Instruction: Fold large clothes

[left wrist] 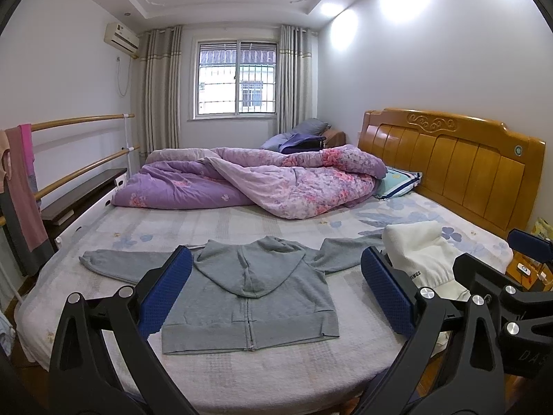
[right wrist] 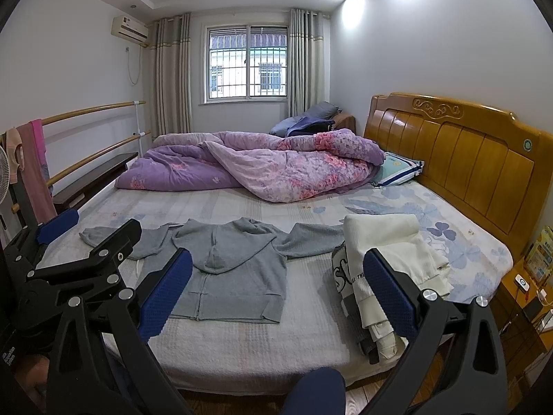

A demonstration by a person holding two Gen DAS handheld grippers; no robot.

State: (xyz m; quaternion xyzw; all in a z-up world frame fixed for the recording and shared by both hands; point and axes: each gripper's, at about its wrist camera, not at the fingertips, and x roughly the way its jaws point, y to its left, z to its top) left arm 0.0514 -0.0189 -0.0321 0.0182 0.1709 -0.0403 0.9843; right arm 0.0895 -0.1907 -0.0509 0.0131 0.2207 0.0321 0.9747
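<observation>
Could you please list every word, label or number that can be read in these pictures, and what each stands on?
"INGS": end of a cut-off word on the white garment, near its cuff.
"TH": dark letters on the same stack's folded edge; the rest is unreadable.
"DA": embossed on the right gripper body, cut off.
Air conditioner label: too blurred.
Yellow packet print: too small.

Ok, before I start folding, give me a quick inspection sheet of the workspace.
Surface: bed sheet, near half free for work.
Job's things: grey hoodie lying flat, zip up, sleeves spread; pile of folded white clothes beside its right sleeve.
Clutter: purple quilt bunched at the far side; pillow by the headboard.
Grippers: left gripper and right gripper both open, above the near edge, holding nothing.
Cables: charger leads on the nightstand.
Surroundings: clothes rail, window.
</observation>
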